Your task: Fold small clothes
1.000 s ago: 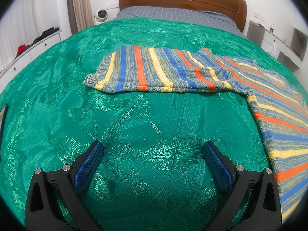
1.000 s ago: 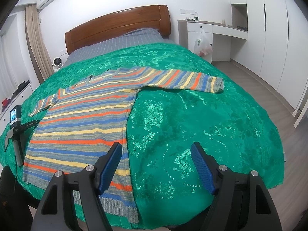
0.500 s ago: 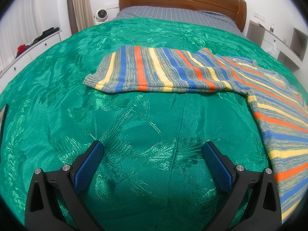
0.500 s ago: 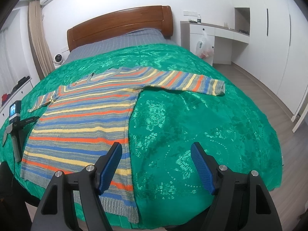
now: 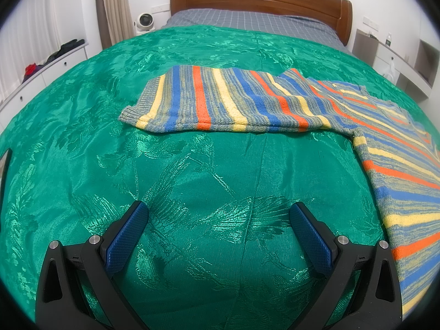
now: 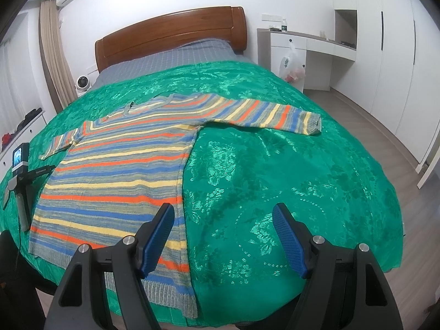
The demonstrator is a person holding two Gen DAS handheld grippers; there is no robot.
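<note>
A striped knit sweater [image 6: 123, 165] in blue, orange, yellow and grey lies flat on the green bedspread [image 6: 275, 165], both sleeves spread out. In the left wrist view its left sleeve [image 5: 220, 101] stretches across the middle and its body runs off to the right. My left gripper [image 5: 217, 233] is open and empty above bare bedspread, short of the sleeve. My right gripper [image 6: 222, 236] is open and empty near the foot of the bed, its left finger [image 6: 156, 242] over the sweater's lower right side. The right sleeve [image 6: 275, 115] lies far ahead.
A wooden headboard [image 6: 170, 33] and grey sheet are at the far end. A white desk [image 6: 302, 46] and wardrobe stand right of the bed. My left gripper's body [image 6: 19, 173] shows at the left in the right wrist view. A low cabinet [image 5: 41, 74] stands left.
The right gripper has shifted a little, so the sweater sits slightly more to the right and nearer in its view. The left gripper has not moved. Both stay open.
</note>
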